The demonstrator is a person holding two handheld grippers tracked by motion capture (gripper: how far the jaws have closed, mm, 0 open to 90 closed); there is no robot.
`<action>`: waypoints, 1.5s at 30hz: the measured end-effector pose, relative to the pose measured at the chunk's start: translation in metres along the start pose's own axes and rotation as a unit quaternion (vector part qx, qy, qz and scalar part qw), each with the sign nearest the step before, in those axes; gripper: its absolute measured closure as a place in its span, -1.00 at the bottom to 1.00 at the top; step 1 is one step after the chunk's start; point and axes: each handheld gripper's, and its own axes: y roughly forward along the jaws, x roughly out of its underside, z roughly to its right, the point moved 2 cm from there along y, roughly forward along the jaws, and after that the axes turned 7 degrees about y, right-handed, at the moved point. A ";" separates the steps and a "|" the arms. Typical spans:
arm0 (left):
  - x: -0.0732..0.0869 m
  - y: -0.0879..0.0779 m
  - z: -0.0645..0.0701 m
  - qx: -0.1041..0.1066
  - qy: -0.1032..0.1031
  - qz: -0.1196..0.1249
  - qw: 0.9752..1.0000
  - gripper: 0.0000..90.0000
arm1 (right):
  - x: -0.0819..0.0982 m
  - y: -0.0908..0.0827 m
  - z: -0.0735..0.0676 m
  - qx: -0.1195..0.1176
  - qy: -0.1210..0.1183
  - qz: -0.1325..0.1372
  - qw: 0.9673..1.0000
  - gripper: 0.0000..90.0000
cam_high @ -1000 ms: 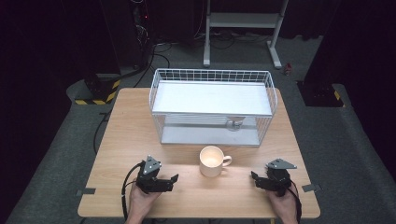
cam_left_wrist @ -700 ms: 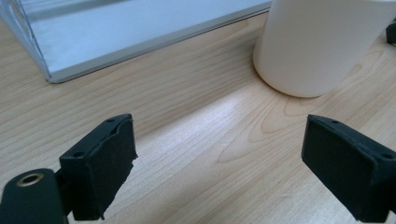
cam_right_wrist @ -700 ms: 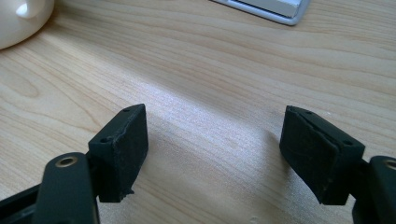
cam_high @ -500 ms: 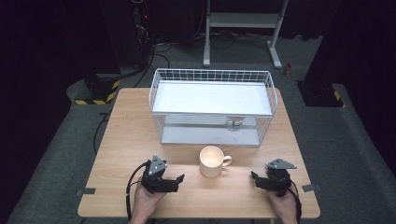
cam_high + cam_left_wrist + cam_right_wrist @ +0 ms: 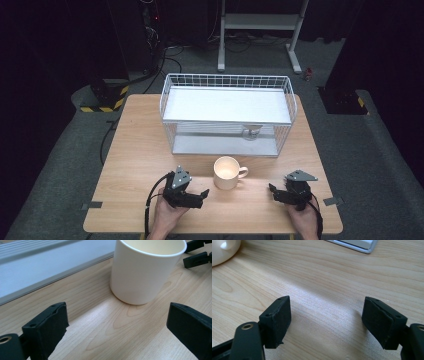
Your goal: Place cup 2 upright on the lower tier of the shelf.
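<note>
A cream mug (image 5: 226,172) (image 5: 145,270) stands upright near the table's front middle, with its handle to the right. My left gripper (image 5: 202,195) (image 5: 117,325) lies on the table just left of the mug, pointing at it. Its jaws have just been opening and stand wide with nothing between them. The mug is a short way ahead of them. My right gripper (image 5: 272,190) (image 5: 327,320) rests right of the mug, open over bare wood, and its tips show beyond the mug (image 5: 197,252). The mug's edge (image 5: 222,250) is far to its left.
A white wire basket (image 5: 227,80) with a white shelf stands across the back half of the wooden table (image 5: 135,150), and a small pale object (image 5: 251,131) sits under the shelf. The basket's base edge (image 5: 50,277) runs close behind the mug.
My left gripper has slid to the right, closer to the mug, and its jaws now stand wider. The right gripper and the mug have not moved.
</note>
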 end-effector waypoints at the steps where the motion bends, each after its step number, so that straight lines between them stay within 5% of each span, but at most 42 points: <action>1: 0.000 0.001 0.001 0.001 0.001 0.000 1.000 -0.92 | 0.000 0.000 0.000 0.000 0.000 0.000 1.000 -0.47; 20: -0.020 0.027 0.012 0.018 0.020 -0.003 1.000 -0.95 | 0.000 0.000 0.000 0.000 0.000 0.000 1.000 -0.47; 31: -0.025 0.041 0.015 0.025 0.012 -0.006 1.000 -0.94 | 0.000 0.000 0.000 0.001 0.000 0.000 1.000 -0.48; 45: -0.041 0.057 0.020 0.027 0.034 -0.015 0.999 -0.94 | 0.000 0.000 0.000 0.003 0.001 0.000 1.000 -0.48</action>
